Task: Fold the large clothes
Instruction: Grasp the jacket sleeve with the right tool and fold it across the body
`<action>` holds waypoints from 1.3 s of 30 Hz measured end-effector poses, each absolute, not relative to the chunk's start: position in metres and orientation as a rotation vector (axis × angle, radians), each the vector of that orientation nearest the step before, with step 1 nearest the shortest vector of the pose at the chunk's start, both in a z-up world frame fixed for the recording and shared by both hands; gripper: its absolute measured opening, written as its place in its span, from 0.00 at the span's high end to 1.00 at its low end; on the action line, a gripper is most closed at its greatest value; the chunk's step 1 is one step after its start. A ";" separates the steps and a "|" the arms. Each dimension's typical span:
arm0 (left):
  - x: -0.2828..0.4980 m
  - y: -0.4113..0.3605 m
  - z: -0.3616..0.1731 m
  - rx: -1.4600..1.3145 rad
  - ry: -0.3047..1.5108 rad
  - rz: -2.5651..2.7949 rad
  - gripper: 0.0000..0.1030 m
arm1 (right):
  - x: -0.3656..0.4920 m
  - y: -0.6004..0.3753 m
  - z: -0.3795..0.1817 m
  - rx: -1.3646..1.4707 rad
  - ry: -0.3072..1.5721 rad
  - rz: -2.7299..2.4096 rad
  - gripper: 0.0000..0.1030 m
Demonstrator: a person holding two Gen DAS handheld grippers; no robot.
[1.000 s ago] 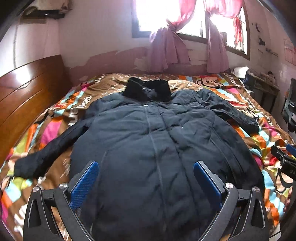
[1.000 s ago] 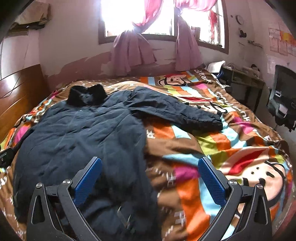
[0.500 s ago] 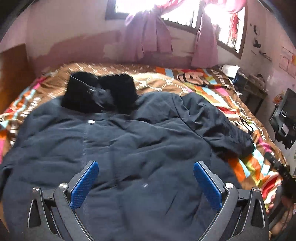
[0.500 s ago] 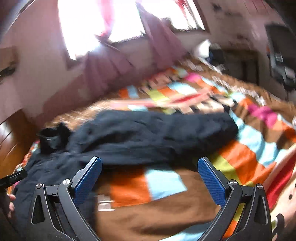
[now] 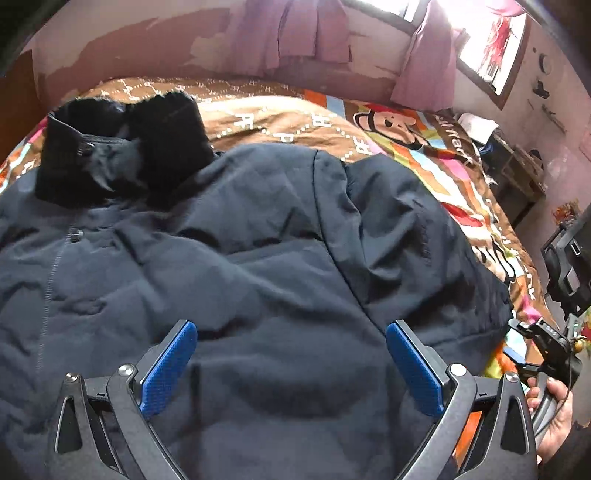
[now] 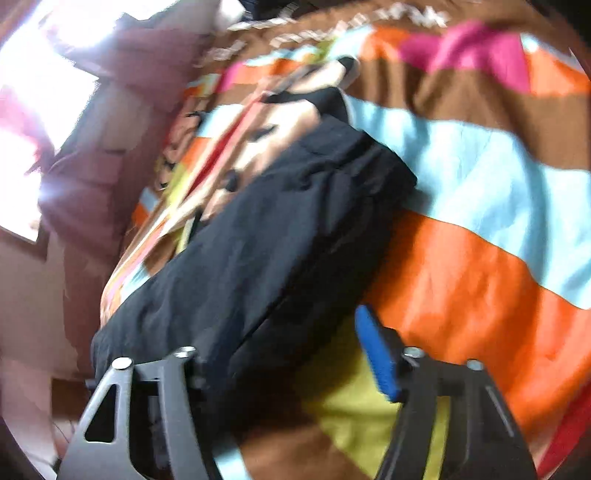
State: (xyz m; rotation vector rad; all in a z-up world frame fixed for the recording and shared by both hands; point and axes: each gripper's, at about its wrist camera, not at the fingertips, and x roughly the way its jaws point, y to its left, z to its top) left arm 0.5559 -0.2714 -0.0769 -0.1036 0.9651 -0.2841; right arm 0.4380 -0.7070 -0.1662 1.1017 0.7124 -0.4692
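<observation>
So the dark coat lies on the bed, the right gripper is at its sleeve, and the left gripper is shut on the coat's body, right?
No: the left gripper is open above the coat, as the left wrist view shows. The rest holds: the right gripper is at the sleeve.

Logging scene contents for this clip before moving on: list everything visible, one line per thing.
dark navy padded coat: one, spread flat on the bed, front up
black furry collar: one, at the coat's top
coat sleeve: one, dark, lying over the bedspread
multicoloured cartoon bedspread: one, under the coat
pink curtains: at the window, far wall
left gripper: blue pads, open above the coat
right gripper: open around the sleeve
person's hand: holding the right gripper's handle
</observation>
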 end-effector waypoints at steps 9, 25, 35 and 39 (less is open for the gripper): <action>0.578 -0.285 -0.105 -0.045 1.091 -0.308 0.00 | 0.474 -0.715 -0.175 1.186 0.647 -0.425 0.93; 0.556 -0.125 0.008 -0.265 0.989 -0.312 0.01 | 0.534 -0.459 0.125 0.268 0.435 0.068 0.94; 0.529 0.001 0.026 -0.469 0.973 -0.294 0.01 | 0.517 -0.256 0.075 -0.157 0.644 0.302 0.94; 0.520 0.025 0.004 -0.523 1.002 -0.286 0.01 | 0.512 -0.228 0.023 -0.250 0.752 0.306 0.92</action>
